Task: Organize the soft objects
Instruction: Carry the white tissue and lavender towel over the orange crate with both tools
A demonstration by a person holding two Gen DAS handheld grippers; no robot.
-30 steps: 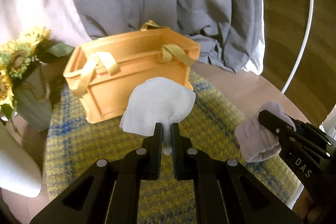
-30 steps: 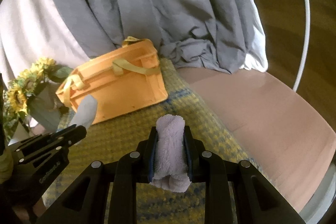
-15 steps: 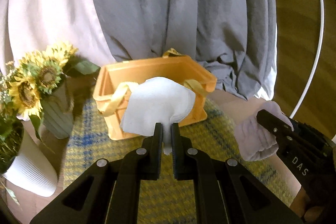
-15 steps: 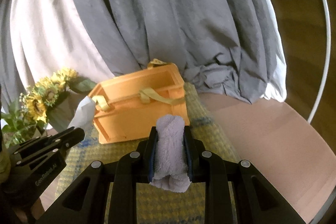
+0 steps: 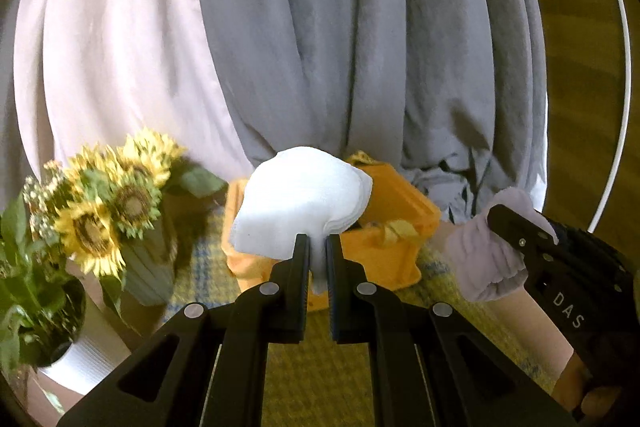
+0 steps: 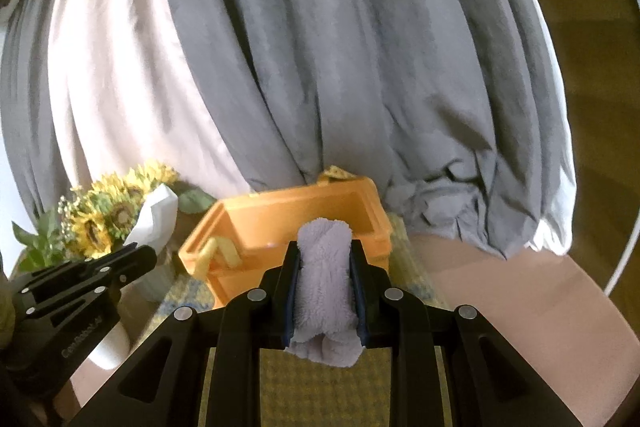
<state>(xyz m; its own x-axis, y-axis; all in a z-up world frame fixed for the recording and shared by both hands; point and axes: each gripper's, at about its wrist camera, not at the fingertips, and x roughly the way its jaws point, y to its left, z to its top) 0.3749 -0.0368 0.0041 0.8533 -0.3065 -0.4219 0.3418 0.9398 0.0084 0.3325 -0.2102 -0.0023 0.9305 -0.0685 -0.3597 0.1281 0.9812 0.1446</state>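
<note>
My left gripper (image 5: 318,245) is shut on a white folded cloth (image 5: 300,203) and holds it up in front of the orange basket (image 5: 400,227). My right gripper (image 6: 324,251) is shut on a rolled lilac fluffy towel (image 6: 325,283), raised before the same orange basket (image 6: 288,227), whose inside looks open from above. In the left wrist view the right gripper (image 5: 516,227) with the lilac towel (image 5: 480,263) is at the right. In the right wrist view the left gripper (image 6: 136,251) with the white cloth (image 6: 158,215) is at the left.
Sunflowers (image 5: 104,211) in a ribbed vase (image 5: 148,267) stand left of the basket, with a white pot (image 5: 72,359) nearer. A yellow-blue checked mat (image 5: 320,367) covers the round table (image 6: 500,307). Grey and white curtains (image 6: 320,47) hang behind.
Both grippers have risen and tilted up with their cloths; the basket now sits lower and farther in both views, and more curtain shows.
</note>
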